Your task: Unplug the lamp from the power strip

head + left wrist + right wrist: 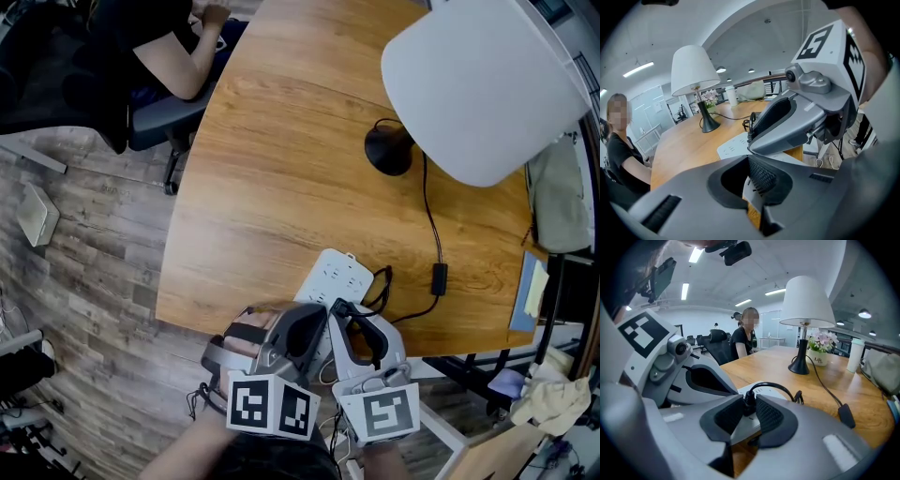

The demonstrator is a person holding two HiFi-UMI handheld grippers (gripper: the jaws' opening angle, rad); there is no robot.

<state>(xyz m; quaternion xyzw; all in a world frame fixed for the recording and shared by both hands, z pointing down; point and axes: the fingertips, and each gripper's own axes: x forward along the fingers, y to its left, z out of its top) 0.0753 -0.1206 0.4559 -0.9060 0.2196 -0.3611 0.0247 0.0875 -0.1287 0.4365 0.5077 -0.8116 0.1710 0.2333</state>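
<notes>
Lamp's black moulded plug is sitting in the white plastic power strip at the six o'clock edge of the curved wooden table. The right gripper is pinching it, ribbed pads pressing on either side just where the black cord leaves it. The left gripper is hovering alongside at nine o'clock of the right one, jaws a little apart and gripping nothing I can make out, tips over the strip's near end.

I am thinking the strip may lift along with the plug if the left gripper is not bearing down on it when the pull comes. The pads also look to be holding high, close to the cord, so they could be slipping off, and a slanted pull could be jamming the pins.

Only the right gripper view is showing the plug between the pads; from the head view the two gripper bodies are covering it. The head view alone is laying out the cord's slack run past the inline switch to the white-shaded table lamp at two o'clock.
</notes>
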